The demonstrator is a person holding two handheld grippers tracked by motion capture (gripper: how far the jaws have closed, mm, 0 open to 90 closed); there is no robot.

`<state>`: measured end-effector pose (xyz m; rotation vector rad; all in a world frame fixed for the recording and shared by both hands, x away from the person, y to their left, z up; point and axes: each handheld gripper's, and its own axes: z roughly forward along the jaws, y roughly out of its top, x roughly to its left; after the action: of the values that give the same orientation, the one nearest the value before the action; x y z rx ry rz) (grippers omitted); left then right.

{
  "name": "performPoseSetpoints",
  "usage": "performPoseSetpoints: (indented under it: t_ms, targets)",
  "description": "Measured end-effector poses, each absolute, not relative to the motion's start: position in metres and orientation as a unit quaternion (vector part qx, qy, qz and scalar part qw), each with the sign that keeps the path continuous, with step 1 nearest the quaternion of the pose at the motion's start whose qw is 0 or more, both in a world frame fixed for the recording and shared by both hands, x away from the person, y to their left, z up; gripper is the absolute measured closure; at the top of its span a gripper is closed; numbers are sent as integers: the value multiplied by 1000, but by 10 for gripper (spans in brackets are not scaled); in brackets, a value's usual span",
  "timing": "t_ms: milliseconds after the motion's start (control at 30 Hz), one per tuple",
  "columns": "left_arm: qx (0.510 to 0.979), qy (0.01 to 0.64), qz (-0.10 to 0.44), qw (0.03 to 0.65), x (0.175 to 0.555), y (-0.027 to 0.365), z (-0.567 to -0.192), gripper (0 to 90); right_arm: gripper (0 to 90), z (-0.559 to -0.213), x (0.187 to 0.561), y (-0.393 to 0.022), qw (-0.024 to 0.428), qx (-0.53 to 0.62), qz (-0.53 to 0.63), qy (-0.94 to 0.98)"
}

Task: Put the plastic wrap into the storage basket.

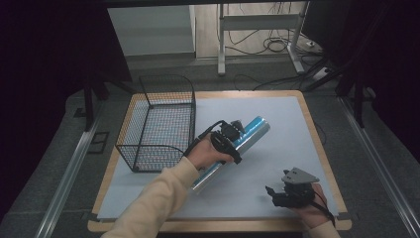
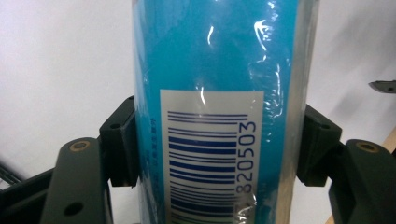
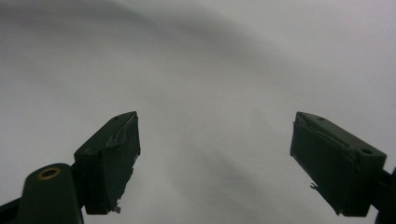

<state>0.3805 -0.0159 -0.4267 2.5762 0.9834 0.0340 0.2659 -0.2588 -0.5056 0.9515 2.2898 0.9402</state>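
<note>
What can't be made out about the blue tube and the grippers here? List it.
- Blue tube: the left gripper and hand cover its middle in the high view.
- Barcode: cut off by the bottom edge in the left gripper view.
- Right gripper: its jaws are too small and dark in the high view.

Black wire basket (image 1: 159, 124) on table's (image 1: 317, 134) left, upright, w/ nothing inside.

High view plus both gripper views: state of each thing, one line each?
Blue tube: lying diagonally on the mat, clamped near its middle.
Left gripper: shut on the blue tube.
Right gripper: open, holding nothing, above the mat.
Wire basket: upright, nothing in it.
</note>
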Motion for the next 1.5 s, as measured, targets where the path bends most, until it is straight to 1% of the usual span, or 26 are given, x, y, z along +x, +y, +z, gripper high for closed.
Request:
performPoseSetpoints:
  t_ms: [733, 1167, 1500]
  targets:
    - [917, 348, 25, 194, 384, -19, -405, 315, 161, -505, 266, -259, 243, 347, 346, 837]
    - [917, 343, 42, 199, 387, -21, -383, 315, 161, -505, 266, -259, 241, 346, 345, 839]
    - [915, 347, 52, 201, 389, -14, -369, 315, 161, -505, 266, -259, 240, 344, 346, 839]
